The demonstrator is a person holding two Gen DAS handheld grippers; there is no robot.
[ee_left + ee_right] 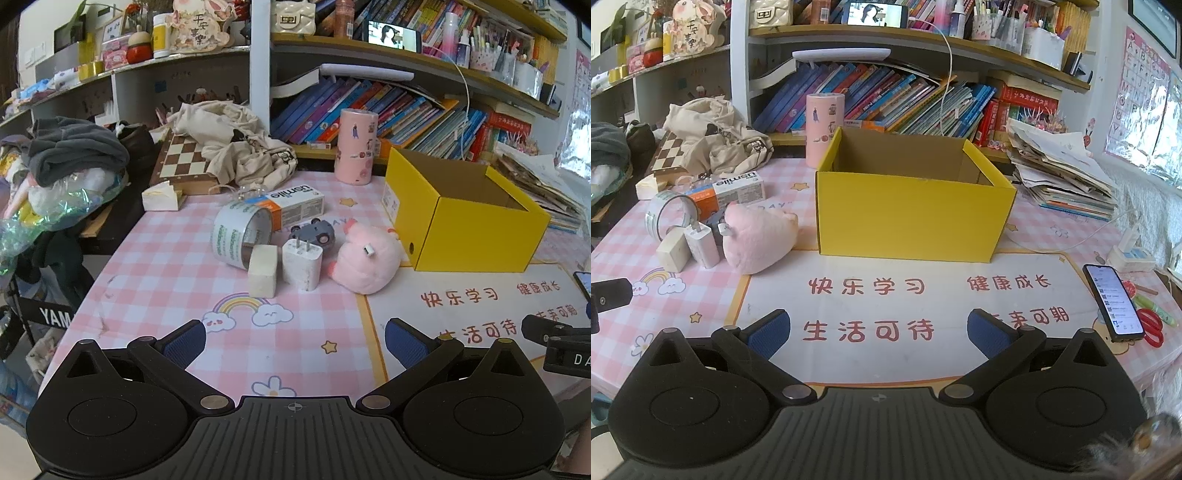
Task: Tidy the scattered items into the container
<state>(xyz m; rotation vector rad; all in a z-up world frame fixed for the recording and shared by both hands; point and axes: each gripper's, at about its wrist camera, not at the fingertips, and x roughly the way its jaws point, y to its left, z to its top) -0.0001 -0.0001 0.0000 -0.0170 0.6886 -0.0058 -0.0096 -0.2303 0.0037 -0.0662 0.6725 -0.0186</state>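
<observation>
The left gripper (295,341) hangs above the pink checked tablecloth (155,266) with its jaws spread wide and nothing between them. The right gripper (878,330) is the same, wide apart and empty, over the white mat (923,354) with red characters. The yellow box (912,218) stands on the far edge of this mat, its top open, and I cannot see its bottom. The scattered items lie in a group left of the box: a pink plush toy (364,260) just beside it, a white charger (302,266) standing upright, a beige block (263,271), a tape roll (236,236) on its side, a small grey toy (312,236) and a toothpaste carton (295,208). A phone (1113,301) lies at the right
</observation>
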